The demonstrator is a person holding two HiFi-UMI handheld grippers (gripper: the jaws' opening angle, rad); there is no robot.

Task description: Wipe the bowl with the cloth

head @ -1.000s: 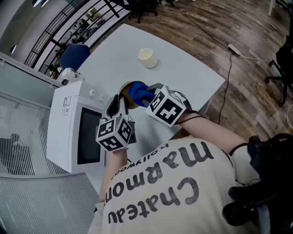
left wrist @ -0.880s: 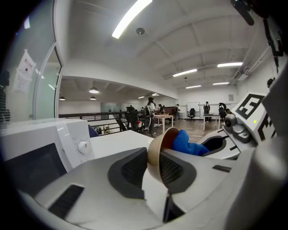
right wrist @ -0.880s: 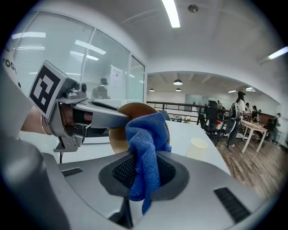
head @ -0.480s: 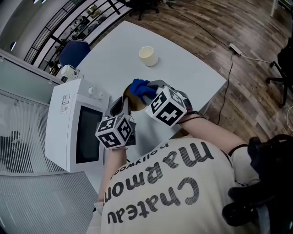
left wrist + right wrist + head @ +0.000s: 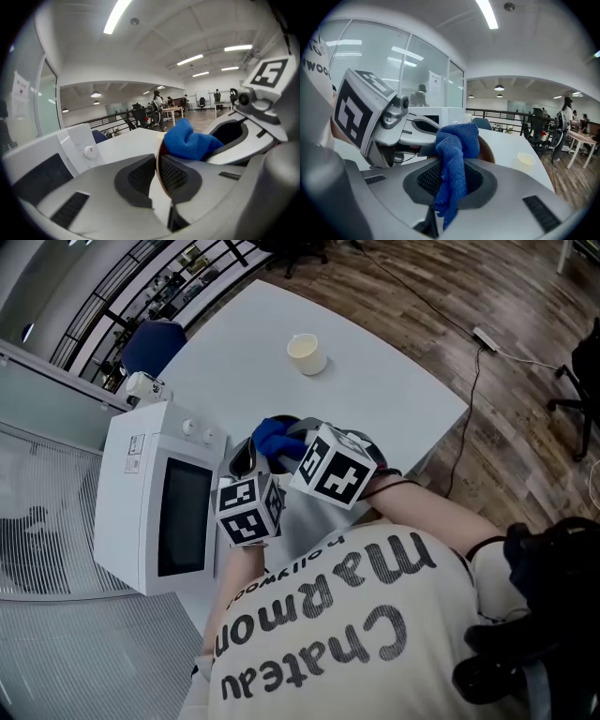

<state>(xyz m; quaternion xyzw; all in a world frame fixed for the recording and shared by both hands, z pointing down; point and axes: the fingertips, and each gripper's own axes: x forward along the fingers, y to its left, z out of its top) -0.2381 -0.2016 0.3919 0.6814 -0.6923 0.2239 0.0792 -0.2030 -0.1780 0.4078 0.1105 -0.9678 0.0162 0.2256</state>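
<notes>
Right gripper view: the brown round bowl [image 5: 486, 150] showed only as a curved sliver behind the blue knit cloth [image 5: 457, 140]; the rest was covered. The right gripper [image 5: 452, 168] was clamped on that cloth. A bunch of it stood up above the pads, against the bowl's inner side, and a tail hung down below them.

Left gripper view: the left gripper [image 5: 158, 161] had its jaws closing on the bowl's thin rim. The rim was seen edge-on between the two ribbed pads, which looked to be on it from both sides. Only that edge was visible, as the bowl's wall and inside were hidden behind the jaw. The cloth bulged just past it, w/ the right gripper's jaw alongside.

Head view: the bowl was almost entirely hidden under the cloth and both marker cubes. It sat over the near part of the white table [image 5: 394, 399], just beside the white microwave oven [image 5: 155, 512]. Couldn't tell whether it rested on the tabletop or was lifted. A small cream cup [image 5: 307, 354] stood well apart toward the far side. A blue chair [image 5: 150, 345] was partly hidden behind the microwave. The person's light printed T-shirt [image 5: 347, 634] filled the bottom and was cut off by the frame edge. A black office chair [image 5: 583, 395] was cut off at the right.
</notes>
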